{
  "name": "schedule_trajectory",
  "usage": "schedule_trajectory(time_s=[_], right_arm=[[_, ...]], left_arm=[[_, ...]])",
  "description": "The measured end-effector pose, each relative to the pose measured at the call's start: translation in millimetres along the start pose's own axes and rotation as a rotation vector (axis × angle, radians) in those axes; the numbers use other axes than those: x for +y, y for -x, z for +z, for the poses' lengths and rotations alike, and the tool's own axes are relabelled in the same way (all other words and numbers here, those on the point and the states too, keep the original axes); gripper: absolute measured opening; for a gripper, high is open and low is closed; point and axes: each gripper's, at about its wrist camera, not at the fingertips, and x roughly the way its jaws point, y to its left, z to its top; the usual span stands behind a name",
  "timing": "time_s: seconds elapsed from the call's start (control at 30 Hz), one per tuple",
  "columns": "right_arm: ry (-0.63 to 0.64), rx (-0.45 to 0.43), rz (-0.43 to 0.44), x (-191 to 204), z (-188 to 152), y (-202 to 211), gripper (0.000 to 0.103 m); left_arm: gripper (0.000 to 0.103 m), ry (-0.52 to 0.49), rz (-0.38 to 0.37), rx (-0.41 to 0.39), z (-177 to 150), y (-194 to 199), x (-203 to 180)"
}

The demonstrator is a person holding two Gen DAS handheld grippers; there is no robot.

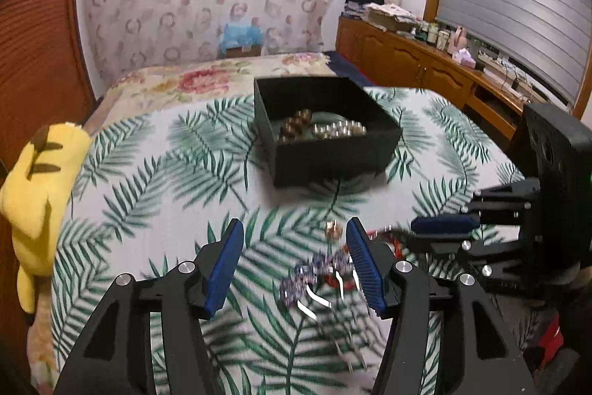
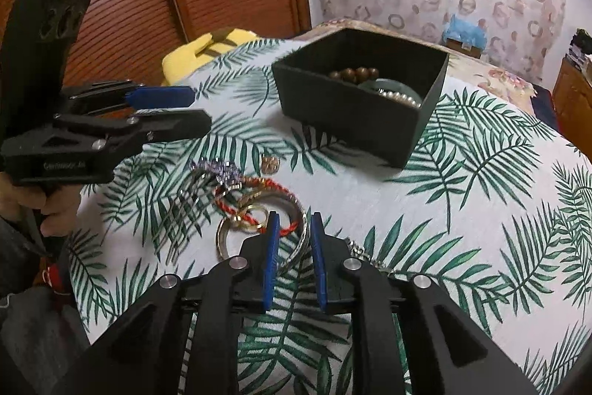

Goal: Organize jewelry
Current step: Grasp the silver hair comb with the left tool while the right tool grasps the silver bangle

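- Hovering over the leaf-print bedspread, the right gripper has its blue pads a narrow way apart and grips nothing; the rim of a silver bangle shows in the gap, and I cannot tell whether either pad touches it.
- Spread wide and holding nothing, the left gripper hangs above the purple beaded hair comb, whose metal teeth point back toward the camera.
- Lying in a loose heap on the near side of the black box, the unsorted jewelry includes the comb, a red-and-gold twisted cord bracelet, a gold ring-shaped piece and the bangle, overlapping one another.
- Resting alone between the heap and the black box, a small gold-coloured piece is too blurred to name.
- Standing open-topped on the bedspread beyond the heap, the black box holds a brown wooden bead bracelet, a pearl strand and a pale green bangle.
- Sitting at the bed's edge, left of the box, is a yellow plush toy.
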Motion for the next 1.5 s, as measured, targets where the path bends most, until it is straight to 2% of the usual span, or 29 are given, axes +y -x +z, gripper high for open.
schedule_trajectory(time_s=[0.2,0.33,0.43,0.77,1.17,1.27,1.33,1.5], right_arm=[[0.007,0.027,-0.014,1,-4,-6,0.019],[0.008,0.015,-0.029,1,-2,-4,0.005],[0.003,-0.012,-0.04,0,-2,4,0.005],[-0.045,-0.095,-0.076,-7,-4,28,0.005],[-0.062,-0.115,-0.068,-10,-7,35,0.005],[-0.063,-0.115,-0.068,-9,-7,35,0.005],[-0.062,-0.114,-0.068,-10,-7,35,0.005],[-0.064,-0.112,-0.067,-7,-9,34,0.006]], left_arm=[[0.056,0.011,0.0,0.03,-15,-3,-4],[0.058,0.01,0.002,0.046,-23,-4,-7],[0.065,0.016,-0.006,0.052,-27,-4,-9],[0.066,0.002,-0.009,0.091,-29,-14,-21],[0.067,-0.024,0.025,0.123,-24,-27,-28],[0.067,-0.03,0.03,0.122,-24,-28,-29],[0.059,-0.033,0.029,0.117,-25,-26,-29],[0.054,-0.013,0.016,0.104,-25,-22,-26]])
